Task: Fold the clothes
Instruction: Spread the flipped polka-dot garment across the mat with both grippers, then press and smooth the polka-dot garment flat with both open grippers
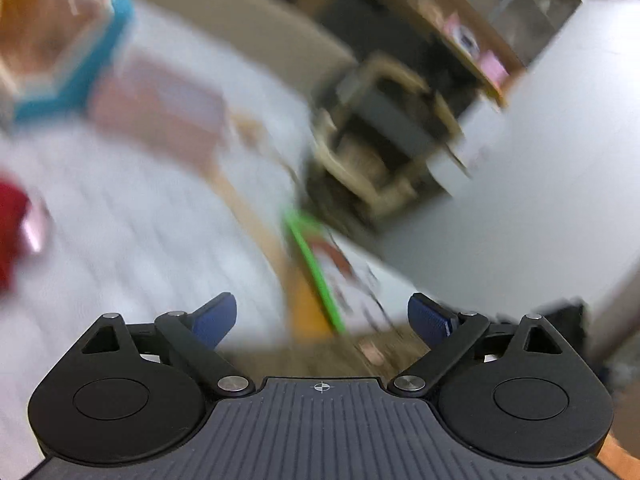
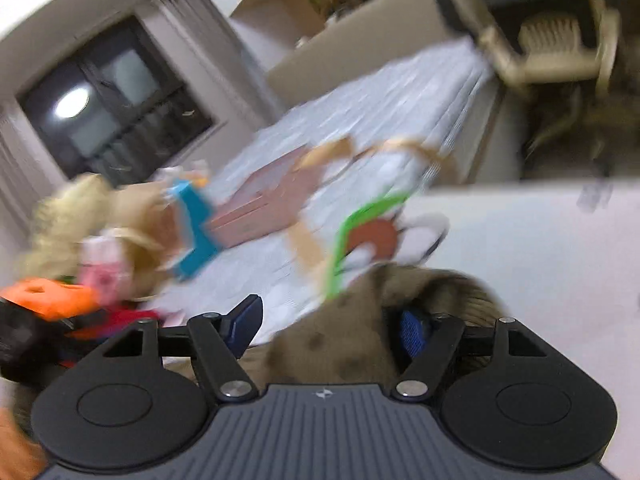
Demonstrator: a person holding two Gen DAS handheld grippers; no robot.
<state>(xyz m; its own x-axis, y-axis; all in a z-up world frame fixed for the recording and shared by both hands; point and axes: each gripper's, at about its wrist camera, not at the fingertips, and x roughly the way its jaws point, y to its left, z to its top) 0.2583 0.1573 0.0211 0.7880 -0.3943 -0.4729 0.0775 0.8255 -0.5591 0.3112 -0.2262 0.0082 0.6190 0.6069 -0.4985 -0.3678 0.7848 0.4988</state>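
Note:
Both views are motion-blurred. A brown spotted garment [image 2: 340, 340] is bunched between the fingers of my right gripper [image 2: 328, 324] and drapes over the right fingertip [image 2: 412, 330]; the jaws stand wide apart. My left gripper [image 1: 323, 320] is open with nothing between its blue pads [image 1: 216, 320]. It hangs above the edge of a white quilted surface [image 1: 120, 220], and a brown patch of cloth [image 1: 384, 344] shows just below it. A pink folded garment [image 1: 160, 108] [image 2: 268, 204] lies further back on that surface. Some red cloth [image 1: 10, 232] [image 2: 120, 318] sits at the left.
A blue box [image 1: 80, 72] [image 2: 196, 228] and tan items stand at the far left of the surface. A green strip [image 1: 316, 272] [image 2: 340, 248] lies along its edge. Beyond the edge is a beige chair [image 1: 384, 132] [image 2: 552, 40]. An orange and black object [image 2: 44, 300] is low left.

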